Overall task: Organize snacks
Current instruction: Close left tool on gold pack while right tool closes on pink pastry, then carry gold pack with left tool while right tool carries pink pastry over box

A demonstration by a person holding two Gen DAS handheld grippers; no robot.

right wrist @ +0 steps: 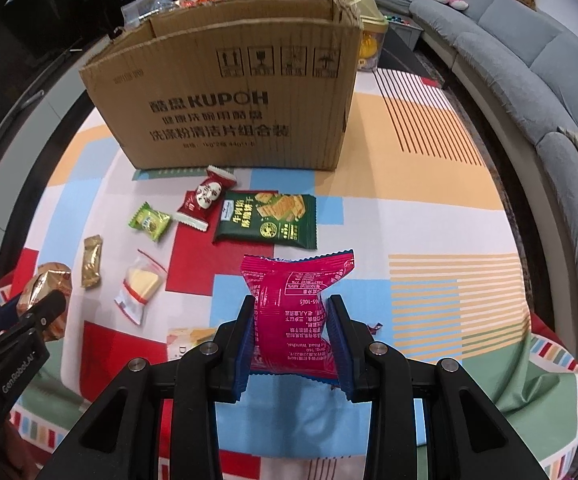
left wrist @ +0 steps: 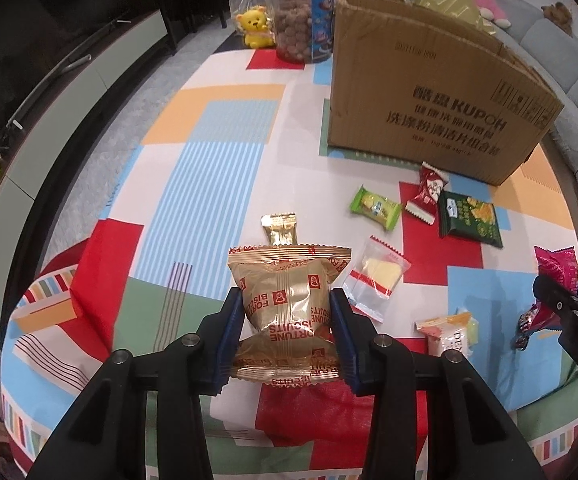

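Observation:
My left gripper (left wrist: 287, 312) is shut on a gold biscuit packet (left wrist: 285, 284), held above the patchwork cloth (left wrist: 217, 168). My right gripper (right wrist: 291, 320) is shut on a magenta snack packet (right wrist: 295, 300), also lifted off the cloth. An open cardboard box (left wrist: 429, 92) (right wrist: 233, 92) stands at the back of the table. Loose snacks lie in front of it: a small green packet (right wrist: 149, 222), a red candy packet (right wrist: 205, 200), a dark green cracker packet (right wrist: 269, 220), a clear bag with a yellow wedge (right wrist: 139, 286) and a small gold sachet (right wrist: 92, 260).
A clear jar of brown balls (left wrist: 301, 24) and a yellow toy bear (left wrist: 253, 26) stand behind the box on the left. A grey sofa (right wrist: 529, 60) with plush toys curves along the right. A pale packet (left wrist: 447, 334) lies near the front edge.

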